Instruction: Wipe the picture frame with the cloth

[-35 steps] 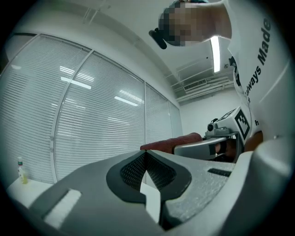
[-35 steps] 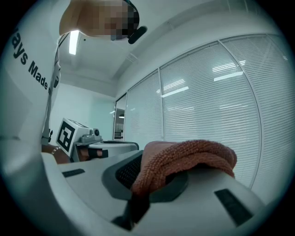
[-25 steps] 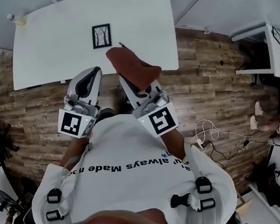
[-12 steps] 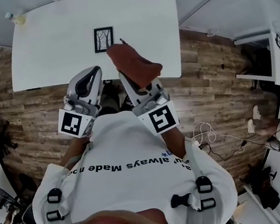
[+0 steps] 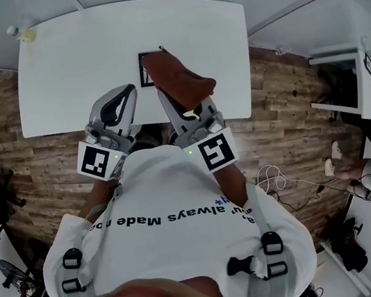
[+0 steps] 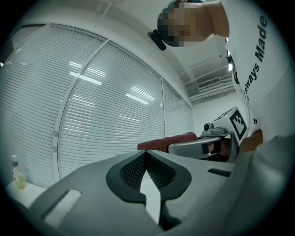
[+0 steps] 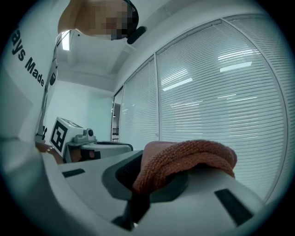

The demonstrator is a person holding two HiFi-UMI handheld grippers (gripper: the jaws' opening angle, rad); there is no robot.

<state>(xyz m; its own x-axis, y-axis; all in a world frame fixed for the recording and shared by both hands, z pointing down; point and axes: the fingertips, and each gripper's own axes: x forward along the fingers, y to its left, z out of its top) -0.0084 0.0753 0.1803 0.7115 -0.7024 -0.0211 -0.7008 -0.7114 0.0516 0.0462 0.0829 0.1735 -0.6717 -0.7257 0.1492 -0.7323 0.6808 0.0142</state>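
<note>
one cloth (image 5: 180, 80) pinched in right gripper (image 5: 164, 93), partly hiding picture frame (image 5: 144, 71), left gripper (image 6: 146, 155) pressed together

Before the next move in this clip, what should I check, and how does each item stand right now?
1. Cloth gripped: ok, clamped in the right hand-held gripper.
2. Left hand-held gripper free: ok, jaws together, nothing between them.
3. Picture frame in place: ok, lying on the white table, partly hidden behind the cloth in the head view.
4. Cloth touching the frame: cannot tell. They overlap in the head view, and neither gripper view shows the frame.
5. Bottle out of the way: ok, at the table's far left corner, apart from the frame.
</note>
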